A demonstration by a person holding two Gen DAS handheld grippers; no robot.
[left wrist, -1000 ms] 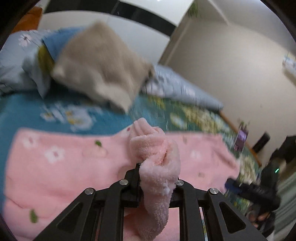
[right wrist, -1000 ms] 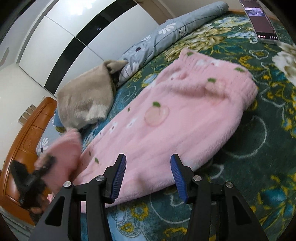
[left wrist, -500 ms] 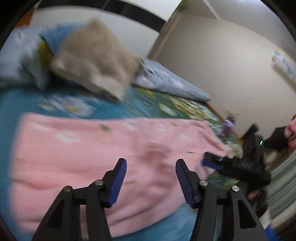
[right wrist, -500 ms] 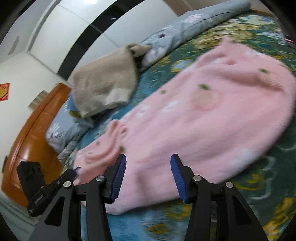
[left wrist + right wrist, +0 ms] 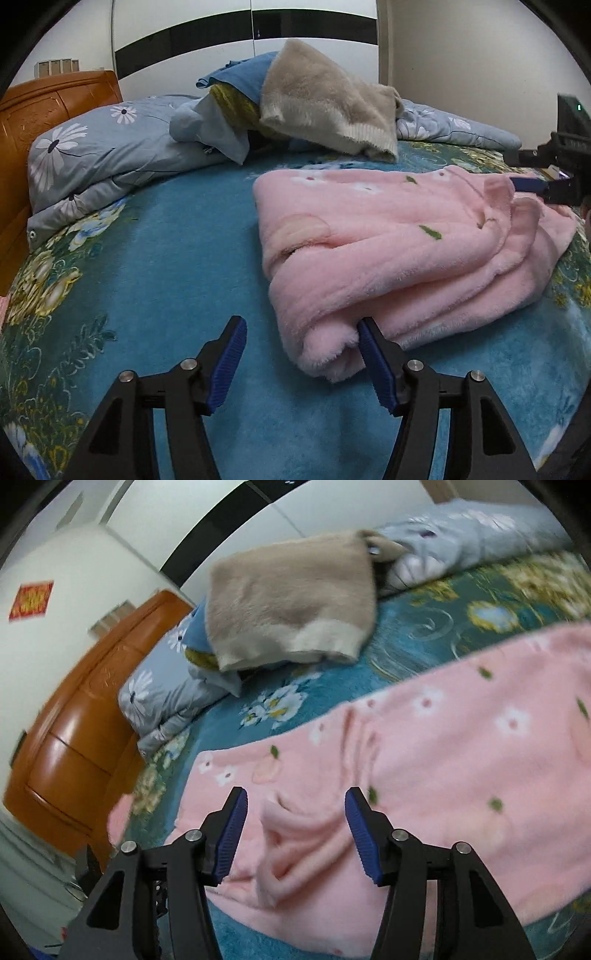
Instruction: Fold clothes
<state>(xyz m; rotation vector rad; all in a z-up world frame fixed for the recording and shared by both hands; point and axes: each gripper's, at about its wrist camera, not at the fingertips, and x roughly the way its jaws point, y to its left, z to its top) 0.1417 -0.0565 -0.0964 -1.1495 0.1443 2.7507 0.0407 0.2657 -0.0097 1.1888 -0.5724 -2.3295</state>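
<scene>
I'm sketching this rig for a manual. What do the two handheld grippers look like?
Both look alike. The left gripper and right gripper each have two black angular fingers with triangular cut-outs and round silver screw heads. Each finger ends in a ribbed blue pad. In the left wrist view, the right gripper's black body shows a small green light. No cables or sleeves are visible.

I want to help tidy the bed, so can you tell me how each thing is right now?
Pink fleece garment: partly folded, lying on the bed.
Beige sweater: folded, resting on the bedding pile.
Grey floral quilt: bunched up by the headboard.
Left tool: open, just widened, one finger against the pink corner.
Right tool: open, just widened, over the pink fabric.
</scene>
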